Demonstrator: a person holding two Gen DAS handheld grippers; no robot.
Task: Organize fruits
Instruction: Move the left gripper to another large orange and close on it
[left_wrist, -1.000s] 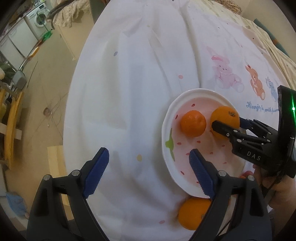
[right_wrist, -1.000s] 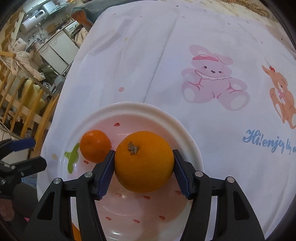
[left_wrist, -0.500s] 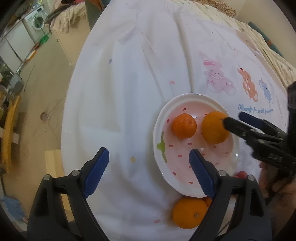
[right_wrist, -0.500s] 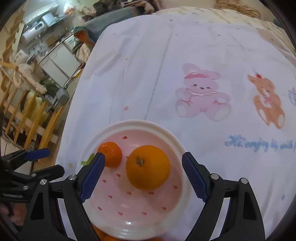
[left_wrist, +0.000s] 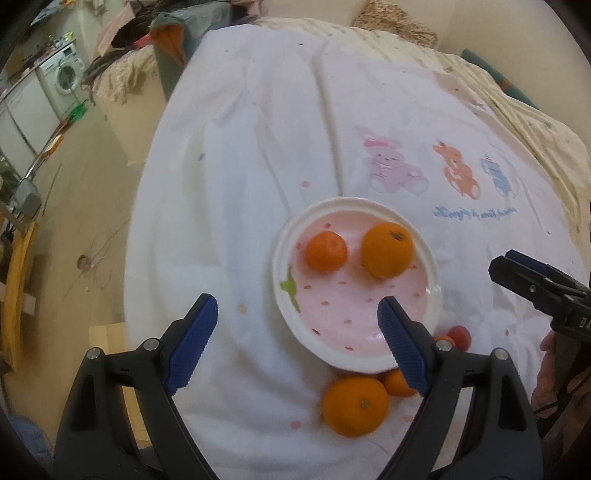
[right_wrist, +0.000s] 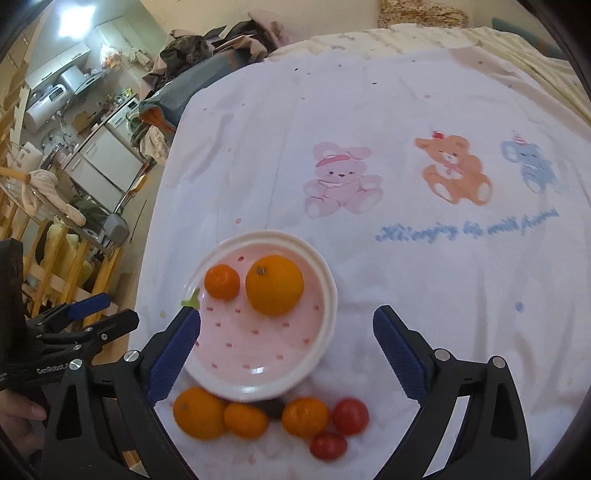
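While spread wide, right claw (right_wrist: 286, 347) hangs empty, large orange (right_wrist: 274, 285) ahead on plate (right_wrist: 325, 321)

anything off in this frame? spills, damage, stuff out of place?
No spills or damage. The plate holds only two oranges; the remaining fruit lies loose on the cloth by its near rim, including two red ones, and a dark item is too blurred to identify.

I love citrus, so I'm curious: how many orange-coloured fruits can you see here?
5. Two sit in the plate: a small one and a bigger one. Three lie on the cloth by its near rim. The plate may hide more.
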